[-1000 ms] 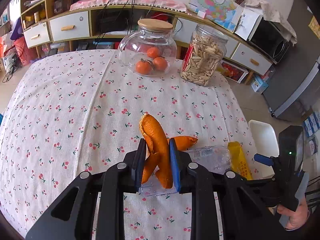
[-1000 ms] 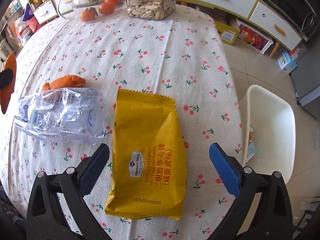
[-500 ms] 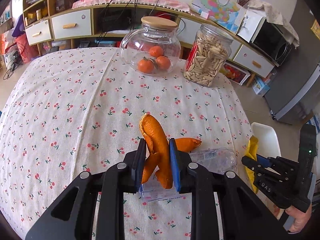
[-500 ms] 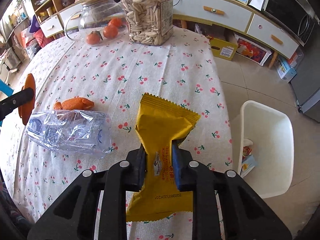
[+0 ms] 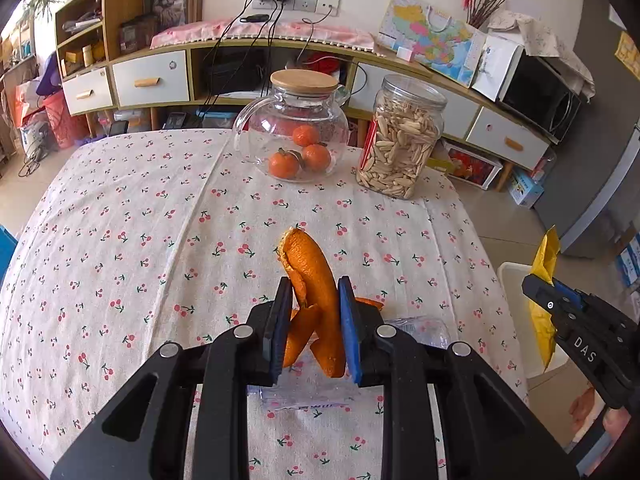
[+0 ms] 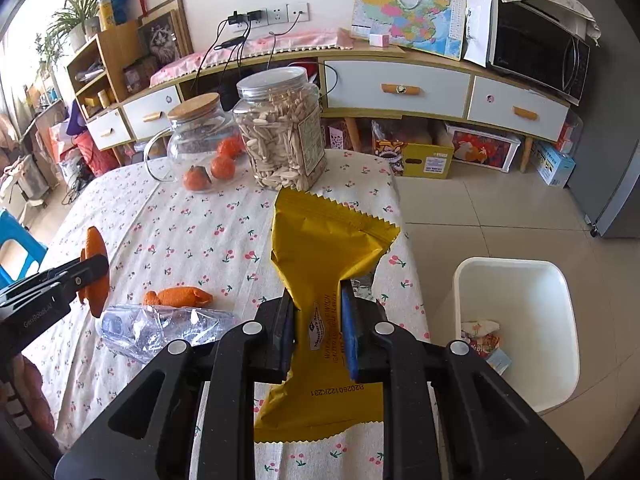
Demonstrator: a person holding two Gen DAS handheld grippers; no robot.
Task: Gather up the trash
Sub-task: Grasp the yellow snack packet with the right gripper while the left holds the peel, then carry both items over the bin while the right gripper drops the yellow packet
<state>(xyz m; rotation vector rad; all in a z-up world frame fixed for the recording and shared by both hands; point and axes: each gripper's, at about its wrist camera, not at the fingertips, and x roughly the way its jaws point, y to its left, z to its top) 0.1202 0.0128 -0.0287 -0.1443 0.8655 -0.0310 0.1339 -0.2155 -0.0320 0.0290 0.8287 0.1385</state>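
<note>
My left gripper [image 5: 313, 322] is shut on a piece of orange peel [image 5: 310, 276] and holds it above the table; the peel also shows in the right wrist view [image 6: 96, 276]. My right gripper [image 6: 318, 330] is shut on a yellow snack wrapper [image 6: 320, 236], lifted off the table near its right edge; the wrapper shows in the left wrist view [image 5: 546, 276]. A second orange peel [image 6: 180, 296] and a crushed clear plastic bottle [image 6: 160, 330] lie on the cherry-print tablecloth [image 6: 200, 240]. A white trash bin [image 6: 516, 276] stands on the floor right of the table, with some litter inside.
A glass jar with tangerines [image 5: 298, 128] and a plastic jar of seeds [image 5: 400, 140] stand at the table's far side. A low cabinet [image 6: 400, 88] with a microwave [image 6: 536, 56] runs along the wall. A grey fridge [image 6: 616, 160] is at the far right.
My right gripper closed on the yellow wrapper and lifted it off the table, rising and tilting up. My left gripper kept hold of the peel and rose a little.
</note>
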